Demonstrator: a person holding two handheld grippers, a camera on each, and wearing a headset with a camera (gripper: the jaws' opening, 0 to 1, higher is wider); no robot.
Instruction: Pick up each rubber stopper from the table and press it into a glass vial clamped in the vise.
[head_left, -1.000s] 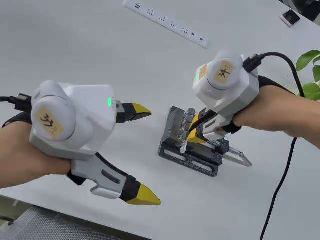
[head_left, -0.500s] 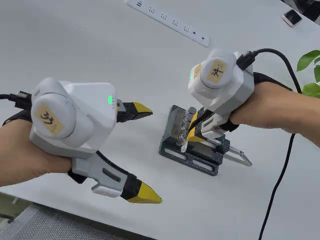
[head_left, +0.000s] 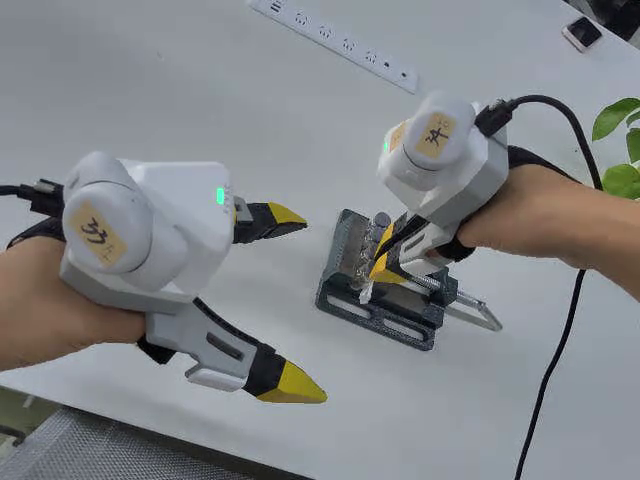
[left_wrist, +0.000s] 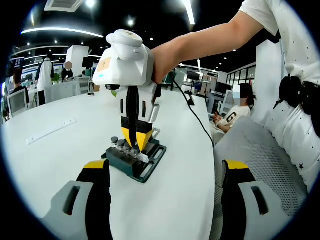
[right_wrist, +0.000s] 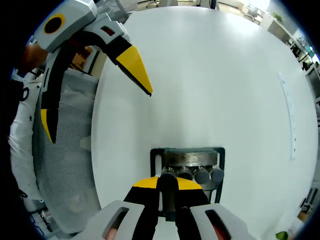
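— Where did we stand?

— Over the white table (head_left: 200, 100), our left gripper (head_left: 310, 308) hung wide open and empty near the front edge, well apart from the work. Our right gripper (head_left: 375, 275) was tipped down onto the vise (head_left: 385, 315). It sat at the end of the row of vials (right_wrist: 200, 175), jaws drawn nearly together on what we took for a rubber stopper (right_wrist: 167, 175).

— Which step was it?

— Seating, we judged; the other vials looked capped. Next we needed a straight push down, then to ease the jaws apart and lift clear.
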